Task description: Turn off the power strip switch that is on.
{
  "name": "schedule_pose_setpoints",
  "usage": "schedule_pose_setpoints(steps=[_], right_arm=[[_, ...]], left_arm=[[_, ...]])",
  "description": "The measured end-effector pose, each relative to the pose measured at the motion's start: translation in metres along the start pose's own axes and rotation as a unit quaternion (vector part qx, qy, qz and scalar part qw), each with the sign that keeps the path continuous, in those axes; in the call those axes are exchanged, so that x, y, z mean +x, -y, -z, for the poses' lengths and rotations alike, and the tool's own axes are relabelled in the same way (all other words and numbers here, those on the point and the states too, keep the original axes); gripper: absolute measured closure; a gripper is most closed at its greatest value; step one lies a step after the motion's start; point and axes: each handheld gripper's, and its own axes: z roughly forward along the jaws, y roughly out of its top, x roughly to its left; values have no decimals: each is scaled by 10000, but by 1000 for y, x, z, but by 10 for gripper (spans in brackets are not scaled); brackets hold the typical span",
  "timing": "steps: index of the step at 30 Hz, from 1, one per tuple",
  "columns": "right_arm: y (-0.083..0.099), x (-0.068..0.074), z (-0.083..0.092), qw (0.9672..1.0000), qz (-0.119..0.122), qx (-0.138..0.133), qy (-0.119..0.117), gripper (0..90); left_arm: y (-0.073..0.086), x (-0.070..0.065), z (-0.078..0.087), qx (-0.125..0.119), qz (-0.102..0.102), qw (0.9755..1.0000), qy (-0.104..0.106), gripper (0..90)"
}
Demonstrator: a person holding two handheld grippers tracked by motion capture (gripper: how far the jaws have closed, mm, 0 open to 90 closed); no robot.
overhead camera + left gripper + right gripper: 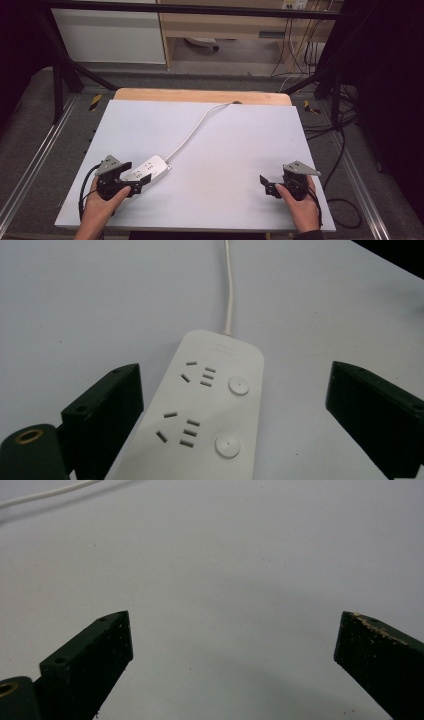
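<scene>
1. The white plastic two-socket power strip (210, 405) lies flat on the pale grey desk (210, 135), at its near left part, with its white round cable (192, 131) running off to the far edge, where it drops through a hole in the wooden border.
2. The left claw (136, 186) sits at the strip's near end with its jaws spread wide. In the left gripper view the strip's near end lies between them: the left jaw is close beside its edge, possibly touching, while the right jaw stands well clear, so nothing is pinched.
3. The right claw (266, 184) rests at the near right of the desk, well apart from the strip, its jaws also spread, with bare desk between them.
4. Judged from this, the step in hand is at the strip itself — either a grasp about to be taken or a release just made; the pictures cannot settle which.
5. If a grasp is next, the left claw needs to centre over the strip's width and close squarely on both long edges — an off-centre squeeze would likely skew the strip or push it sideways on the smooth desk.
</scene>
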Motion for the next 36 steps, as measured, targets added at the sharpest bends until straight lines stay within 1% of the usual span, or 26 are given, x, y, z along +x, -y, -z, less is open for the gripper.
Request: schedule_pose_setpoints(steps=[2,6,9,16,19,24,36], right_arm=[[0,0,0,10000,-3,3,-3,31],[0,0,0,10000,-9,4,-5,31],[0,0,0,10000,-16,19,-2,31],[0,0,0,10000,4,15,2,31],[0,0,-1,10000,13,15,6,31],[0,0,-1,10000,5,22,14,31],[0,0,0,10000,-17,-4,18,31]], left_arm=[[0,2,1,-38,37,10000,-6,83],[-1,5,5,-113,112,9998,-114,83],[-1,8,7,-126,31,9998,-177,83],[-1,9,14,-261,33,9995,-197,83],[-1,9,18,-334,0,9992,-206,82],[-1,11,26,-447,38,9988,-205,78],[-2,14,48,-793,23,9965,-261,78]])
